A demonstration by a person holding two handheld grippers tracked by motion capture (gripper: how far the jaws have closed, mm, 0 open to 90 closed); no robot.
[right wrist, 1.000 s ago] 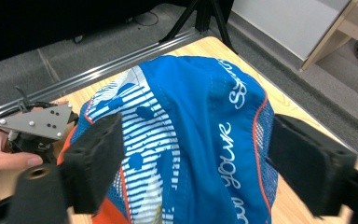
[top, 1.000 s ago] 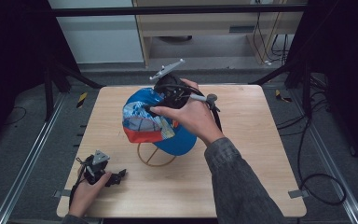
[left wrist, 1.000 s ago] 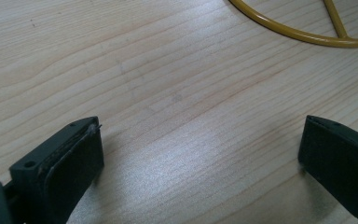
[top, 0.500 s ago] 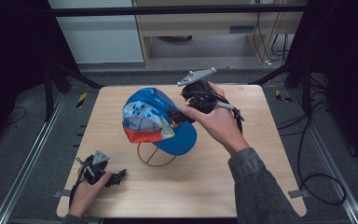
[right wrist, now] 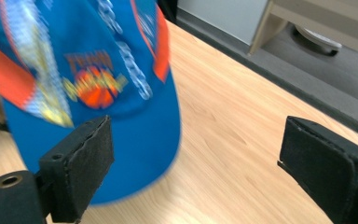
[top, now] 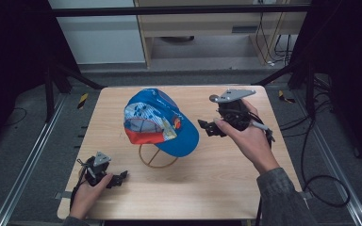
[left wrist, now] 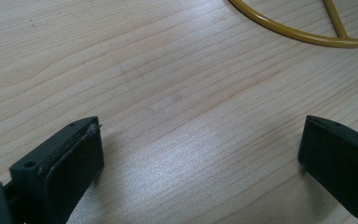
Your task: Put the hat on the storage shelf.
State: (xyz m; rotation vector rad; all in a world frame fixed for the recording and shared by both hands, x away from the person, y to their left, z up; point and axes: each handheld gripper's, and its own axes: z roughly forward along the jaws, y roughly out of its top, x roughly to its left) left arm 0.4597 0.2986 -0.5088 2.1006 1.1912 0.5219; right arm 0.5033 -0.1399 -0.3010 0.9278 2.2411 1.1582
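A blue cap (top: 158, 120) with an orange, white and yellow print hangs on a yellow wire stand (top: 156, 157) at the table's middle; the cap (right wrist: 88, 79) is blurred in the right gripper view. My right gripper (top: 209, 128) is open, held above the table just right of the cap's brim and clear of it. Its jaws stand wide apart with bare wood between them. My left gripper (top: 119, 178) rests low near the front left corner, open, with nothing between its pads (left wrist: 74, 163). The stand's ring base (left wrist: 303, 32) lies ahead of it.
The wooden table (top: 217, 188) stands on a dark floor with metal rails along both sides. A pale cabinet (top: 207, 23) sits behind the far edge. Cables (top: 320, 183) trail off the right side. Bare wood lies right and in front of the cap.
My right gripper has let go of the cap and drawn back to the right, its jaws now open. The cap has settled on the stand. The left gripper has stayed put.
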